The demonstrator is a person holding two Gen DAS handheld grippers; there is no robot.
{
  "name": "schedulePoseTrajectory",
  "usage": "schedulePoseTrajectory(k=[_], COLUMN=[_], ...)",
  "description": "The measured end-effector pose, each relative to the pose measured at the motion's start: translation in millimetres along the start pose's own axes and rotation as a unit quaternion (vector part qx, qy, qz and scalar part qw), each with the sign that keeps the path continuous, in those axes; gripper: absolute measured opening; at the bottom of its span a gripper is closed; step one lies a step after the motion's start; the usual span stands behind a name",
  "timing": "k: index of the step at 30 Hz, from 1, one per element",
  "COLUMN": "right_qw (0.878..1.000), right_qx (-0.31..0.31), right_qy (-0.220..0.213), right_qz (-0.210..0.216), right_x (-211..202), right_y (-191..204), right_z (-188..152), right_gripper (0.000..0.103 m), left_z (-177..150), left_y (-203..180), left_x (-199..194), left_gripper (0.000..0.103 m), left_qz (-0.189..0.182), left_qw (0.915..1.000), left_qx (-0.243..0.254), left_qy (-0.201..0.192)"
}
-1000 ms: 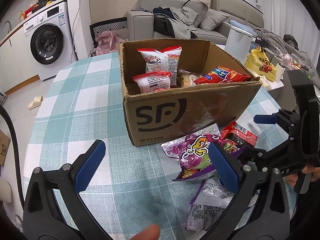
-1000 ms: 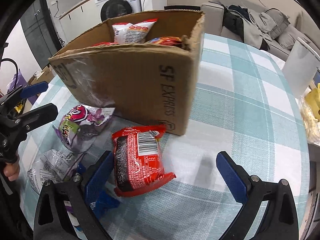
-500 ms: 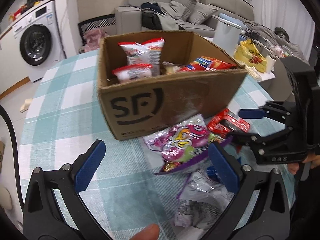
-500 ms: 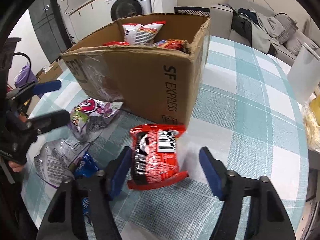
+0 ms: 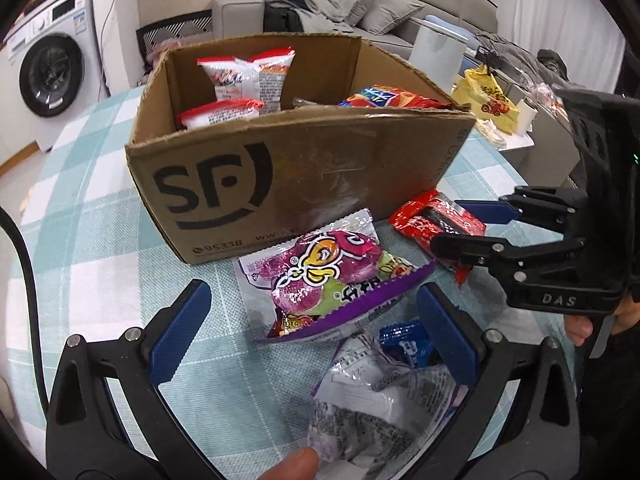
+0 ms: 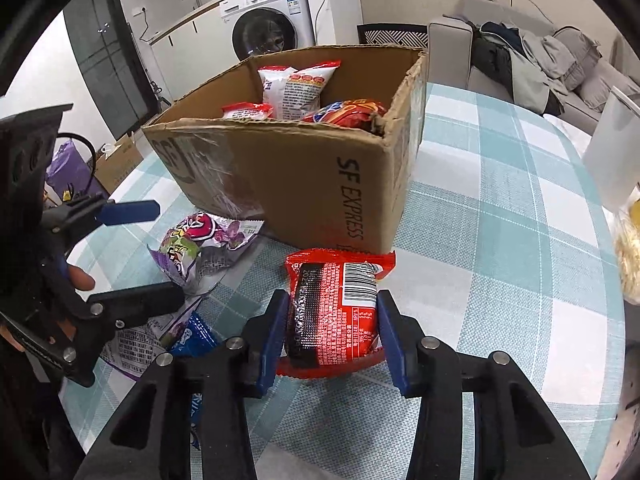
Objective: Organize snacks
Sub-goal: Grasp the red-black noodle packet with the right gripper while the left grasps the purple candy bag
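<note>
Now the red snack pack (image 6: 334, 316) sits at lower centre of the right wrist view, on the checked bench (image 6: 500, 240), just in front of the cardboard box's (image 6: 312, 184) near corner. Right tongs (image 6: 332, 336) have just been closing: half a second back the pack lay between wide jaws, now both blue pads press its sides, so it is grasped but not yet lifted off the bench. Means pickup is done; next is likely a lift over the box rim into the box, which already holds white and red bags. Left tongs (image 5: 312, 332), lower half of the left wrist view, are spread wide with nothing gripped, hovering over the purple candy bag (image 5: 328, 280), which has drifted closer to centre between the pads than a second ago. Silver wrapper (image 5: 384, 404) and small blue packet (image 5: 404, 346) lie under the right pad, lower right. Purple bag looks like the next pick. Three loose items still outside the box.
</note>
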State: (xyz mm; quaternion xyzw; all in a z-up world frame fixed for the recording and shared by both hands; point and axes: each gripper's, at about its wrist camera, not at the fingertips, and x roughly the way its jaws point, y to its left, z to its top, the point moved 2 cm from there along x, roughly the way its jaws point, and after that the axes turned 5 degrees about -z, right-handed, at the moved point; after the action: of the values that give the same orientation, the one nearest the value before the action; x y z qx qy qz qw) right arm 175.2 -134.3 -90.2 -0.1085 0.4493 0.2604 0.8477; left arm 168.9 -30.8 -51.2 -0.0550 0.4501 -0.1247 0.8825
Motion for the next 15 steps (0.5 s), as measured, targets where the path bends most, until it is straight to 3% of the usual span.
schedulePoseTrajectory(k=[5, 11, 13, 15], right_qw=[1.000, 1.000, 1.000, 1.000], right_qx=[0.000, -0.004, -0.004, -0.004], right_qy=[0.002, 0.003, 0.004, 0.003], right_qz=[0.000, 0.002, 0.002, 0.002], right_x=[0, 2, 2, 2], right_y=[0, 3, 3, 3], right_z=[-1, -2, -2, -2], right_gripper=[0.045, 0.045, 0.045, 0.045], left_z=[4, 7, 7, 8], left_y=[8, 17, 18, 20], left_x=[9, 9, 9, 7], left_gripper=[0.102, 0.102, 0.098, 0.086], left_qz=[-0.021, -0.020, -0.023, -0.030], left_qw=[0.9993, 0.9988, 0.9987, 0.9985], left_qx=[-0.030, -0.045, -0.046, -0.045], left_qy=[0.009, -0.003, -0.007, -0.007])
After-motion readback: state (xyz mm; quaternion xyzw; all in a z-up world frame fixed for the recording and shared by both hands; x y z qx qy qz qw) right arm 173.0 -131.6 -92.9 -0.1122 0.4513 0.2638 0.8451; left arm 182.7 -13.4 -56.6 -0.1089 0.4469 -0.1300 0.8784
